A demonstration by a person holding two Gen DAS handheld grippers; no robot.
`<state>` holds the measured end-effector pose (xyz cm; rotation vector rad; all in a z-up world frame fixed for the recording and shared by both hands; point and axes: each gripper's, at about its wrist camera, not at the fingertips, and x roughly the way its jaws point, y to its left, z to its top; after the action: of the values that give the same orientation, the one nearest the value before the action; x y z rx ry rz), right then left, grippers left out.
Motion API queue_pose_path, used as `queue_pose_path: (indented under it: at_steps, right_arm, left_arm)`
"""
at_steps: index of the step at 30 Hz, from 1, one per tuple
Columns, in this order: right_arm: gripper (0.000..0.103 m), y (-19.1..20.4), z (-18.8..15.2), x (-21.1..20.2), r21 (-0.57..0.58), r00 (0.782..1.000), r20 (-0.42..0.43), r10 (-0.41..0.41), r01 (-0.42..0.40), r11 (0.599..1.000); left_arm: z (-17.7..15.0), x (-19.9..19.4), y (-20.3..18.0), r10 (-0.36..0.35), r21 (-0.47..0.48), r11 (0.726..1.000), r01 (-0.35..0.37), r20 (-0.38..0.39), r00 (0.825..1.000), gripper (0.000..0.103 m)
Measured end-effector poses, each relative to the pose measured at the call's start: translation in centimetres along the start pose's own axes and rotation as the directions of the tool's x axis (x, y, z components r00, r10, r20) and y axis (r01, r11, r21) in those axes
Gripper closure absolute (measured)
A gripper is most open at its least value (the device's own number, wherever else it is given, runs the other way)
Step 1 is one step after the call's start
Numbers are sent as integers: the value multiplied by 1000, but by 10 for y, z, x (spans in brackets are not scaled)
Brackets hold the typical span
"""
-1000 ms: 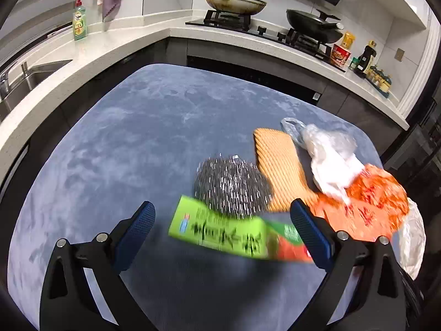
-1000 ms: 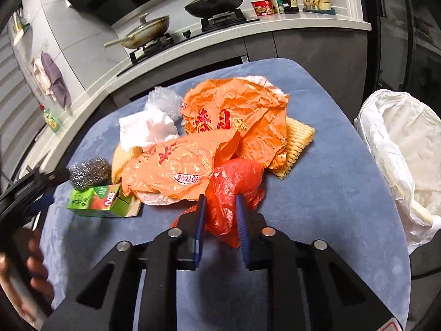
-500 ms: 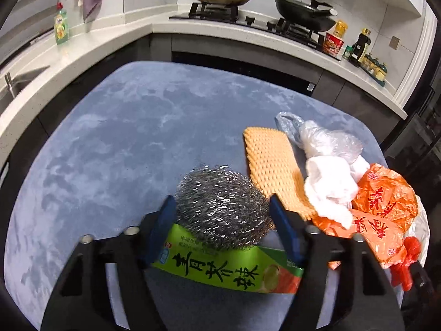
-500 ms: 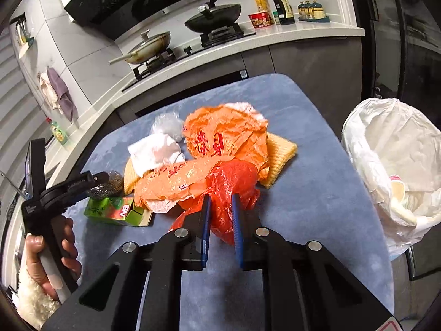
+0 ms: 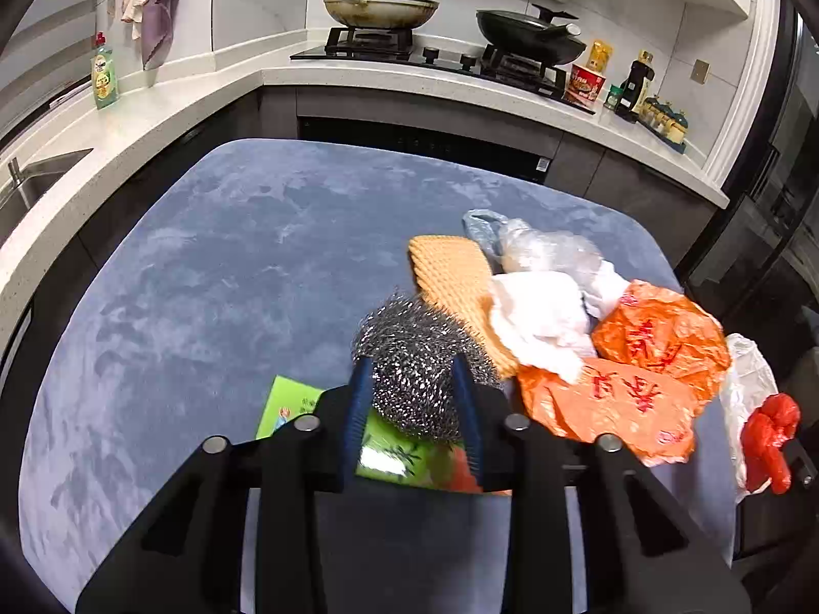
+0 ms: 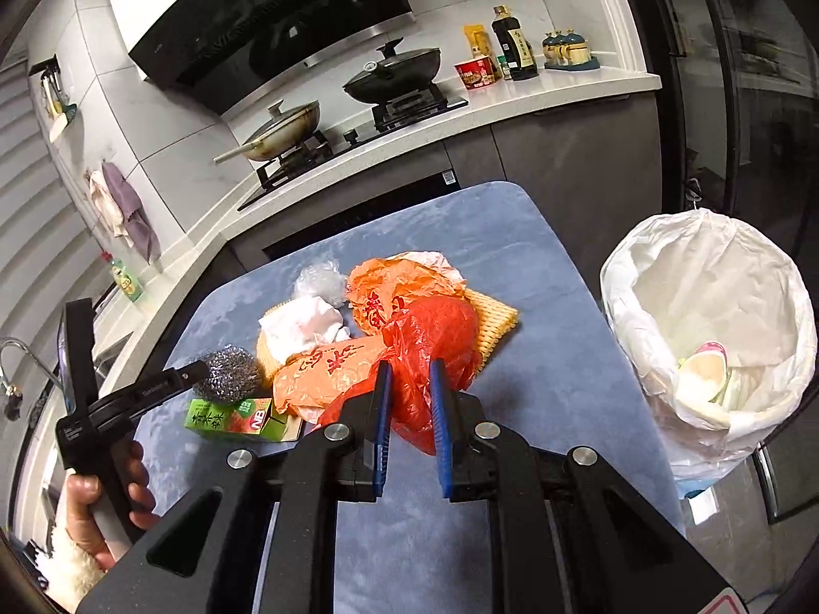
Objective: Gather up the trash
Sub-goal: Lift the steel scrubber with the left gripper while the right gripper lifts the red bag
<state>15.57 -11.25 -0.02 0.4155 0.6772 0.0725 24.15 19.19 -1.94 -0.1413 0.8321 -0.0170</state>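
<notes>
on the blue table (image 5: 215,266), low in the left wrist frame, the left gripper (image 5: 412,399) has its fingers closing on the steel wool ball (image 5: 409,353), which sits between the blue pads and bulges past them; it lies on top of the green tea carton (image 5: 292,404). at the centre of the right wrist frame the right gripper (image 6: 410,412) has its fingers clamped on the red plastic bag (image 6: 435,337), which hangs bunched between them above the pile. the task looks to be in its early to middle part: the white-lined trash bin (image 6: 711,276) at the right edge of that frame already holds a few pale cups or containers, but most of the trash is not yet in it. left on the table are the orange plastic bags (image 6: 327,373), the crumpled white paper (image 6: 302,325), the clear plastic bag (image 6: 321,281), the yellow waffle-textured cloth (image 5: 450,276) and the carton. the orange bags touch and partly overlap the red one, so they may drag along with it. the bin stands off the table's right side, with bare table between. behind, a stove with two lidded pans (image 5: 379,5) and bottles on the worktop are well apart from the work.
</notes>
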Motion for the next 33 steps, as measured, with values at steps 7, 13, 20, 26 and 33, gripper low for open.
queue_pose_path:
  at_steps: [7, 13, 20, 26, 33]
  right_arm:
    - [89, -8, 1, -12, 12, 1000, 15, 13, -13, 1000]
    - [89, -13, 5, -23, 22, 999, 39, 21, -22, 1000]
    - [89, -22, 1, -26, 42, 999, 33, 20, -22, 999]
    - [88, -24, -1, -19, 48, 1000, 17, 19, -20, 999]
    - [88, -19, 0, -3, 41, 1000, -4, 17, -17, 999]
  left_arm:
    - [-3, -29, -17, -46, 23, 999, 45, 37, 998, 94]
    - [-10, -51, -40, -109, 73, 992, 105, 40, 993, 103]
    - [-19, -45, -43, -46, 59, 997, 44, 28, 999, 35]
    - [-13, -12, -21, 68, 36, 997, -69, 16, 998, 19]
    - [-9, 37, -2, 124, 38, 992, -122, -52, 991, 20]
